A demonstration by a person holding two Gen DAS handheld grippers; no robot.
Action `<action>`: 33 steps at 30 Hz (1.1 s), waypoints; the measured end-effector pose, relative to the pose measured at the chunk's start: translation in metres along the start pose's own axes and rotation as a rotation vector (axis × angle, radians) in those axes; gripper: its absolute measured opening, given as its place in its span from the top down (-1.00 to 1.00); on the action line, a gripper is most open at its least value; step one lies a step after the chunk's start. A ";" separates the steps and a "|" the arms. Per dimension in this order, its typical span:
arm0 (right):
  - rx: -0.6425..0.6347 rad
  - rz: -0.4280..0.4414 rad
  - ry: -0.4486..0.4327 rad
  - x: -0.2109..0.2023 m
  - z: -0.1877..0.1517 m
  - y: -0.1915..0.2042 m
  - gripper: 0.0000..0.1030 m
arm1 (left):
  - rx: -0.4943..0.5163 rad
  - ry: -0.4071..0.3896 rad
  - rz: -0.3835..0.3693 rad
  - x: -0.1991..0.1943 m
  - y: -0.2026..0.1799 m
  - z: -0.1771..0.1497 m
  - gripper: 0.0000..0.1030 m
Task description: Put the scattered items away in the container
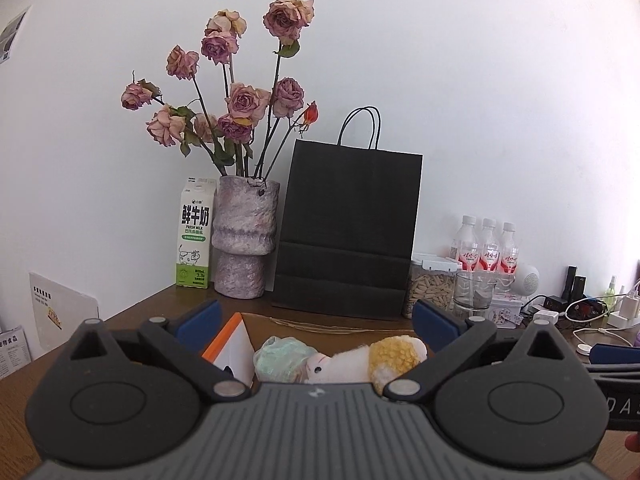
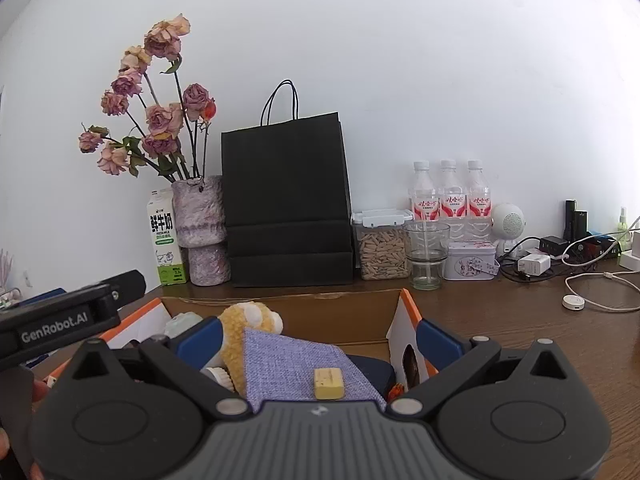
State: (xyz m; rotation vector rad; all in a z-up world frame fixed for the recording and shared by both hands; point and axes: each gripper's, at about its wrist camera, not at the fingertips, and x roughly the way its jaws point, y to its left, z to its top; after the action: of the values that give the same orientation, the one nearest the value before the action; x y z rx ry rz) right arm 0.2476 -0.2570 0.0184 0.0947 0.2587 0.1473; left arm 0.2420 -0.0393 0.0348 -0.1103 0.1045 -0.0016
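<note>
A cardboard box (image 2: 320, 314) with orange-edged white flaps (image 1: 230, 340) stands on the wooden table right under both grippers. Inside lie a white and yellow plush toy (image 1: 384, 356), a crumpled pale green bag (image 1: 280, 354) and a lilac cloth pouch (image 2: 296, 364) with a yellow tag (image 2: 329, 384). My left gripper (image 1: 316, 322) hangs open over the plush and the bag, touching neither. My right gripper (image 2: 319, 340) is open above the pouch, its blue pads clear of the cloth. The left gripper's black body (image 2: 60, 324) shows at the left of the right wrist view.
Along the back wall stand a milk carton (image 1: 194, 236), a vase of dried roses (image 1: 244, 240), a black paper bag (image 1: 348, 228), a jar of seeds (image 2: 382, 246), a glass (image 2: 426, 254), a tin (image 2: 470, 262) and three bottles (image 2: 451, 194). Chargers and cables (image 2: 580, 276) lie at the right.
</note>
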 end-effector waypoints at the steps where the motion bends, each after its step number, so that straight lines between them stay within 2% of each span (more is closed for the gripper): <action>1: -0.001 0.001 -0.001 -0.001 -0.001 0.000 -1.00 | 0.000 0.001 -0.001 0.000 0.000 -0.001 -1.00; 4: -0.006 0.007 -0.005 -0.003 -0.001 0.002 -1.00 | 0.000 -0.002 -0.005 -0.002 0.000 -0.002 -1.00; 10: -0.031 0.028 -0.017 -0.010 -0.004 0.008 -1.00 | -0.021 -0.071 0.001 -0.015 0.004 -0.001 -1.00; 17: -0.066 0.031 -0.011 -0.016 -0.015 0.015 -1.00 | 0.010 -0.051 -0.016 -0.021 0.003 -0.012 -1.00; 22: -0.086 0.019 -0.011 -0.032 -0.028 0.020 -1.00 | 0.018 -0.049 0.030 -0.037 0.007 -0.019 -1.00; 27: -0.103 0.024 0.039 -0.064 -0.040 0.028 -1.00 | -0.034 0.026 0.055 -0.066 0.020 -0.027 -1.00; 33: -0.069 0.054 0.129 -0.103 -0.043 0.032 -1.00 | -0.041 0.163 0.094 -0.105 0.026 -0.025 -1.00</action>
State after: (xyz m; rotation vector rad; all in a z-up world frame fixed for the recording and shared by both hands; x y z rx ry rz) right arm 0.1339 -0.2380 0.0062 0.0232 0.3793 0.2162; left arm 0.1353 -0.0157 0.0179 -0.1463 0.2730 0.0854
